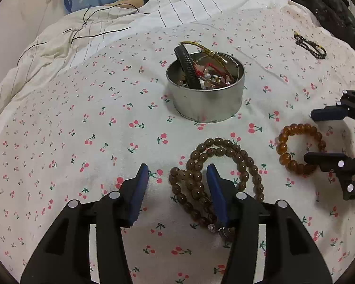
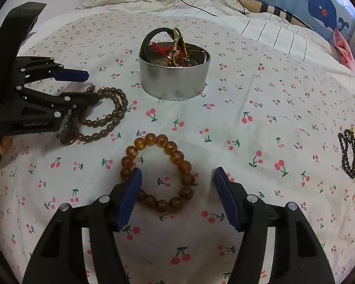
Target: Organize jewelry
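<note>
A silver round tin [image 1: 206, 104] [image 2: 172, 82] holding several bracelets and cords stands mid-bed on the cherry-print sheet. A long strand of brown beads [image 1: 224, 151] [image 2: 116, 108] lies coiled in front of it. My left gripper [image 1: 177, 177] [image 2: 87, 86] is open over the strand, one finger inside the coil and some beads between the pads, which do not press on them. An amber bead bracelet [image 1: 282, 145] [image 2: 177, 157] lies flat to the right. My right gripper [image 2: 177, 175] [image 1: 319, 137] is open astride it, the left pad over its rim.
A dark braided bracelet [image 1: 310, 46] [image 2: 351, 156] lies apart at the far right. A crumpled white quilt [image 1: 59, 47] with a thin black cable [image 1: 94, 33] sits behind the tin. A whale-print cushion [image 2: 319, 7] and a black bag [image 1: 331, 7] line the back edge.
</note>
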